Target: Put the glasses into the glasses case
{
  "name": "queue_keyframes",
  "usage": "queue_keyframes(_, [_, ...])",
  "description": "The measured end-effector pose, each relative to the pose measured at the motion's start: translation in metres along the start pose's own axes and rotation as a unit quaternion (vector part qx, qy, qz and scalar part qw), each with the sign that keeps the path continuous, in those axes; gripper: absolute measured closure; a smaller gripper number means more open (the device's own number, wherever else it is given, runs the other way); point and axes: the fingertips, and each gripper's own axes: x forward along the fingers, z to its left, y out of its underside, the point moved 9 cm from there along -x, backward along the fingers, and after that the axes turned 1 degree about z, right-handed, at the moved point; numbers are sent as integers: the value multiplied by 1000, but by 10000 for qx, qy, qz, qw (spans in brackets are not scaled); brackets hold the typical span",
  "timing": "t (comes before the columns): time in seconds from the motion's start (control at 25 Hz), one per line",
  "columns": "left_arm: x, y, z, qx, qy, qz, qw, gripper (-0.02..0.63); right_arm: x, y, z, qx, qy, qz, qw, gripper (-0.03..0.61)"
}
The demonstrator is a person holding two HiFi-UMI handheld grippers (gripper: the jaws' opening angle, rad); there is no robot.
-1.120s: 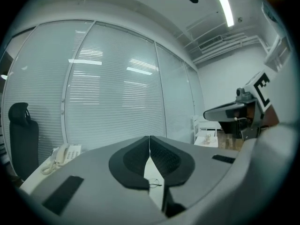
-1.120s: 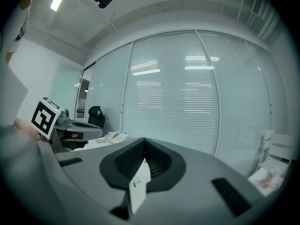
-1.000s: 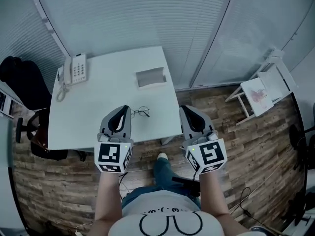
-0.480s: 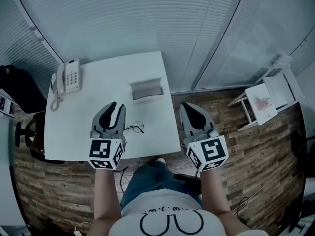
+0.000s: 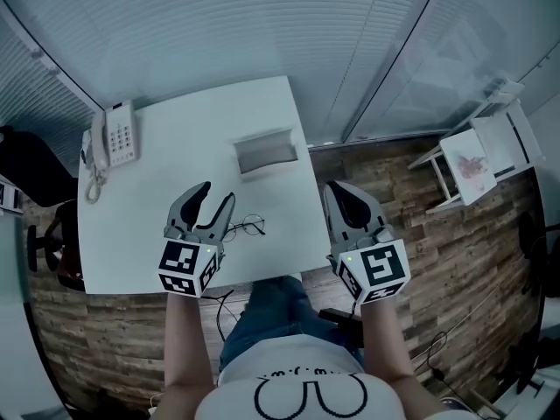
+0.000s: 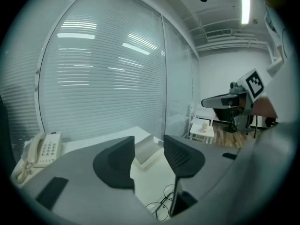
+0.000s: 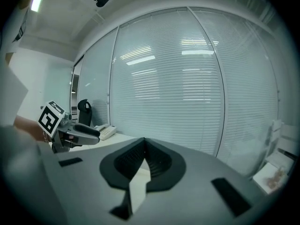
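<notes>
Thin wire-rimmed glasses [image 5: 248, 227] lie near the front edge of the white table [image 5: 166, 191]. In the left gripper view the glasses [image 6: 161, 205] show low down, just under the right jaw. The grey glasses case [image 5: 264, 151] stands open behind them, and the case [image 6: 147, 149] is seen through the jaw gap. My left gripper [image 5: 215, 198] hovers just left of the glasses; its jaws have just been opening and nothing is between them [image 6: 149, 159]. My right gripper [image 5: 339, 189] hangs beyond the table's right edge, jaws shut and empty [image 7: 144, 143].
A white desk phone [image 5: 116, 136] sits at the table's far left corner, its cord trailing off the edge. A dark chair [image 5: 39, 178] stands left of the table. A small white side table [image 5: 477, 157] stands on the wooden floor at the right. Blinds and glass walls rise behind.
The left gripper's jaws have gone from shut to open. Both grippers moved forward; the left one now sits over the table beside the glasses.
</notes>
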Motion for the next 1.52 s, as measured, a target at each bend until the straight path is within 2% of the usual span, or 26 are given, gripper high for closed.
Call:
queue_keyframes(0.08, [3, 9, -1, 25, 109, 188, 9998, 401, 1, 10, 1, 63, -4, 166, 9998, 568])
queue_keyframes(0.24, [8, 23, -5, 81, 406, 452, 9981, 339, 3, 29, 4, 158, -38, 433, 9989, 568])
queue_keyframes(0.32, [8, 32, -6, 183, 506, 647, 9965, 336, 4, 37, 7, 197, -67, 521, 9984, 568])
queue_keyframes(0.52, [12, 59, -9, 449, 1041, 1294, 9851, 334, 9, 60, 11, 298, -114, 770, 9965, 568])
queue_keyframes(0.64, [24, 76, -9, 871, 1566, 1827, 9667, 334, 13, 73, 13, 331, -143, 920, 9951, 568])
queue_keyframes(0.76, [38, 92, -9, 1249, 2084, 2375, 9405, 334, 14, 83, 13, 358, -113, 1024, 9940, 568])
queue_keyframes(0.88, [49, 105, -12, 1559, 2489, 2704, 9168, 341, 12, 90, 13, 398, -56, 1098, 9931, 568])
queue_keyframes(1.04, [59, 111, -14, 1839, 2749, 2899, 8981, 407, 6, 97, 12, 422, 29, 1182, 9921, 568])
queue_keyframes(1.16, [67, 119, -14, 1917, 2850, 3170, 8840, 421, 1, 101, 9, 458, 77, 1226, 9914, 568])
queue_keyframes(1.24, [70, 124, -14, 1897, 2836, 3257, 8818, 460, -1, 103, 9, 475, 101, 1249, 9910, 568])
queue_keyframes(1.36, [72, 125, -10, 1641, 2779, 3190, 8911, 575, -4, 102, 10, 487, 122, 1249, 9909, 568])
queue_keyframes(1.52, [68, 108, -9, 1462, 2656, 3027, 9036, 591, -5, 92, 9, 438, 108, 1131, 9926, 568])
